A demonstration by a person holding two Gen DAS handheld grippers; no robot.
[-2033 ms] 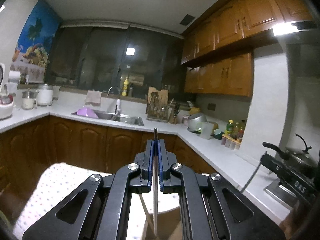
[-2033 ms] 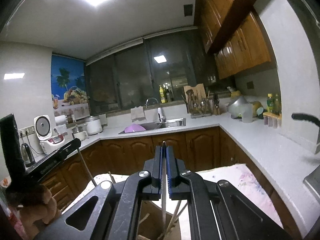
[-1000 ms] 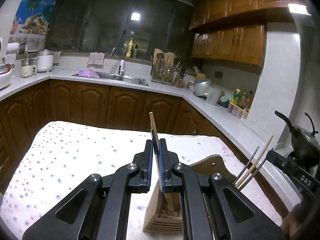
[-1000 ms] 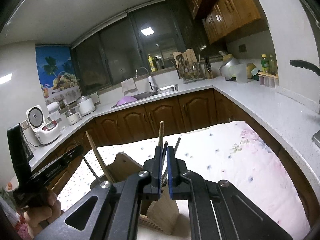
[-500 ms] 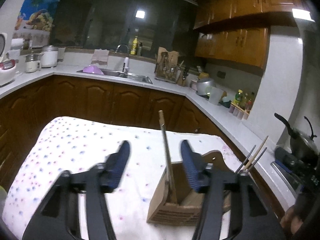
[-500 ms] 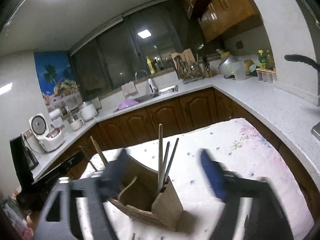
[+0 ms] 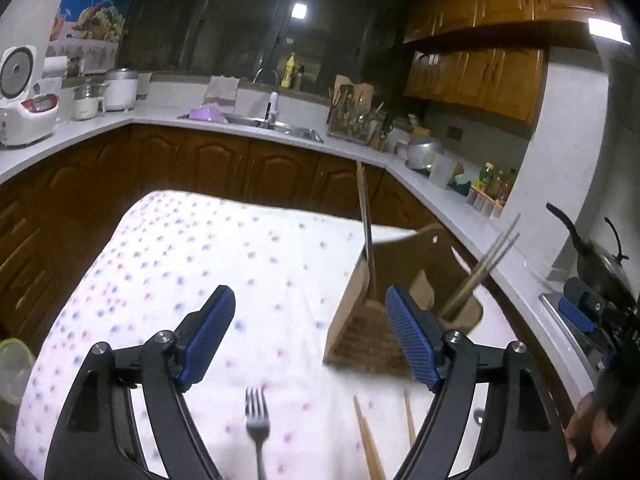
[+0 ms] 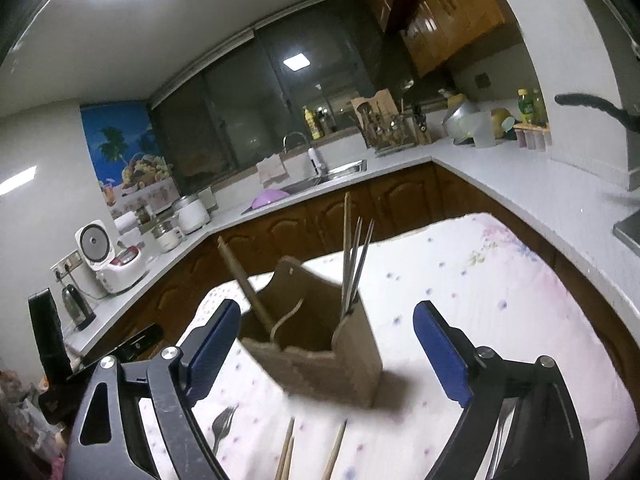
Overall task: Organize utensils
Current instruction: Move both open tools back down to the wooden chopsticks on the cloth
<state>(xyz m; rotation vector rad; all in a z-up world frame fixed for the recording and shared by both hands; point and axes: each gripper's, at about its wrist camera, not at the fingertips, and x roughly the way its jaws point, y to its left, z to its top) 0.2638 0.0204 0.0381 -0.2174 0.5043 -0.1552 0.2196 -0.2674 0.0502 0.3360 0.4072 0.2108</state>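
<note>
A wooden utensil holder (image 7: 360, 332) (image 8: 356, 344) stands on the spotted cloth (image 7: 192, 264). One wooden chopstick (image 7: 366, 232) (image 8: 244, 280) leans in its one compartment. A wooden chopstick and thin metal ones (image 8: 354, 256) (image 7: 488, 264) stand in the other. My left gripper (image 7: 312, 336) has its jaws opening, nothing between them, just short of the holder. My right gripper (image 8: 328, 348) is also opening and empty, and the holder lies beyond its fingers. A fork (image 7: 256, 416) (image 8: 222, 424) and loose wooden chopsticks (image 7: 368, 436) (image 8: 288, 452) lie on the cloth close to me.
White counters (image 7: 432, 196) over brown cabinets run around the table on three sides. They carry a sink (image 7: 280, 126), a rice cooker (image 8: 104, 256) and a kettle (image 7: 600, 256) at the right. A green-rimmed object (image 7: 12, 360) sits at the table's left edge.
Both grippers were shut on upright chopsticks; they opened, left the chopsticks in the holder and drew back. The fork and loose chopsticks have come into view below.
</note>
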